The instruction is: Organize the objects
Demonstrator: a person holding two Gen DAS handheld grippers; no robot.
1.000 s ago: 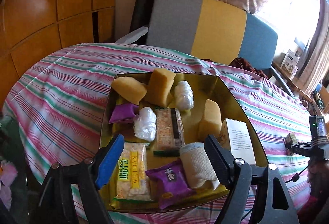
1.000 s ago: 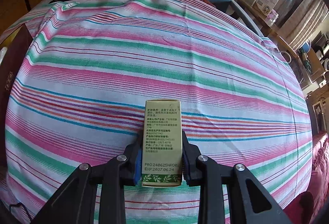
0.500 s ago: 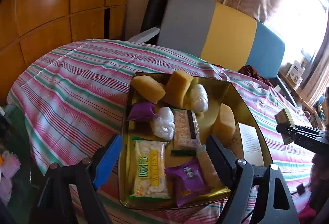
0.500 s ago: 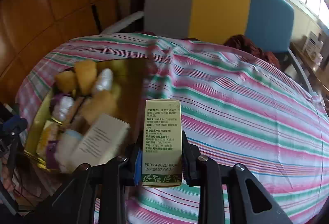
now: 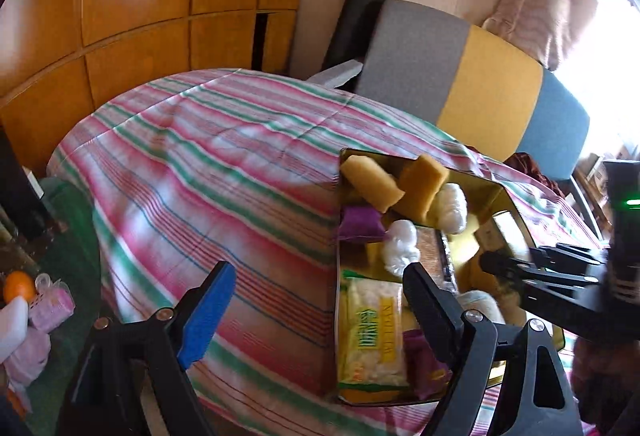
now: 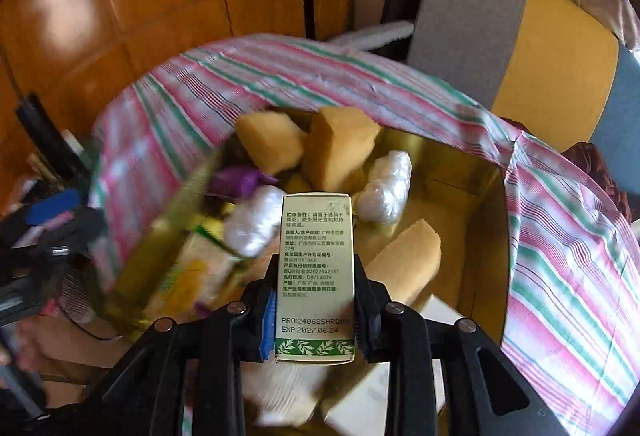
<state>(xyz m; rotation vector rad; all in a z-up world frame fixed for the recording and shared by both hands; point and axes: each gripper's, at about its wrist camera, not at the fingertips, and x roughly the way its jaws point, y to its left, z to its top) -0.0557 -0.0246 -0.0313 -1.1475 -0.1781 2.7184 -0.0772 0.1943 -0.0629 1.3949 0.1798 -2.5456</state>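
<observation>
The small green box (image 6: 315, 276) stood upright between the pads of the right claw (image 6: 316, 310), which was clamped tight on its two narrow sides, the printed back panel facing the camera. The claw held the box in the air above the gold tray (image 6: 486, 236), over its near half. Below and behind the box lay yellow sponges (image 6: 340, 151), two white plastic-wrapped bundles (image 6: 386, 187), a purple packet (image 6: 240, 179) and, under the claw, a white box (image 6: 440, 310). Much of the tray's left side was blurred.

The left claw (image 5: 316, 300) gripped nothing. Its jaws stood wide apart and had just been opening further, with only striped cloth (image 5: 224, 171) and the tray's left edge seen between them. The blue pad (image 5: 206, 316) hung over the cloth, and the black finger (image 5: 432, 310) over a yellow snack bag (image 5: 372, 328) in the tray (image 5: 496, 195). In that view the right claw (image 5: 486, 262) reached in from the right above the tray; the box it held could not be made out there.

The tray sat on the striped cloth covering the table. Behind stood a chair (image 5: 472, 83) in grey, yellow and blue, and wooden wall panels (image 5: 140, 3).
</observation>
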